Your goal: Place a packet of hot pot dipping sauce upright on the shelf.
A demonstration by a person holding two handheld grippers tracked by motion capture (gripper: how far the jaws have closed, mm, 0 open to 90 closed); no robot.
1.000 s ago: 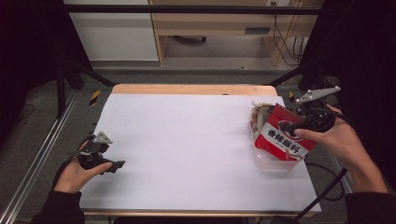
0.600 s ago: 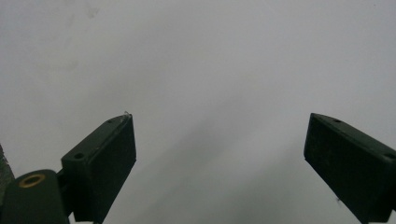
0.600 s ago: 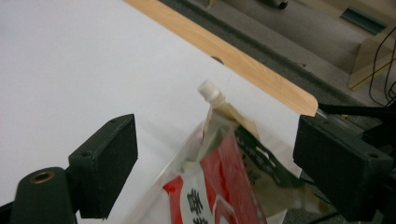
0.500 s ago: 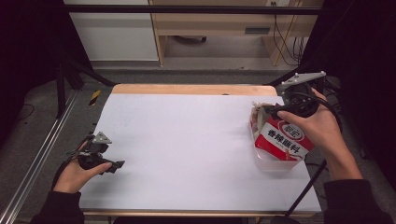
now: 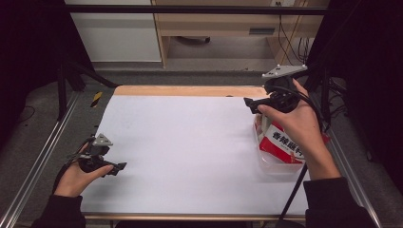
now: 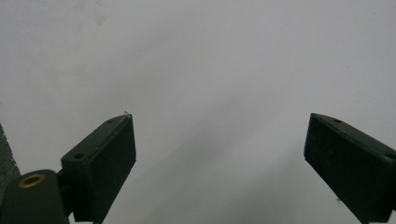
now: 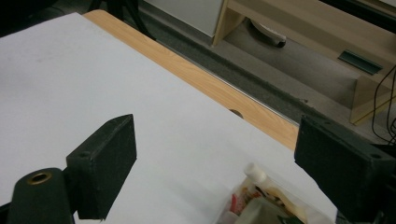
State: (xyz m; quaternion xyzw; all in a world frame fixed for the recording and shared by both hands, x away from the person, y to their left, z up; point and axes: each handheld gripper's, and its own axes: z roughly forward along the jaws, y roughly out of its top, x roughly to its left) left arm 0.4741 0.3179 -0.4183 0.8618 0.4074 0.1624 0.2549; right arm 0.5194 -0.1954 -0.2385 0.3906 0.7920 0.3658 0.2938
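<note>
1. Starting at the right gripper (image 5: 254,105), its jaws are seen spread wide with nothing between them, held above the far end of the clear plastic container (image 5: 278,166) at the table's right edge.
2. Packets are packed loosely in that container, a red-and-white packet (image 5: 283,145) uppermost and a small white-capped item (image 7: 256,171) beside it; a descent off-centre is judged likely to catch the thin rim and tip or slide the container toward the table edge.
3. Two packets could be pinched together.
4. The left gripper (image 5: 114,167) is rested, jaws apart, on the white table (image 5: 190,142), well apart, so no bracing is offered.
</note>
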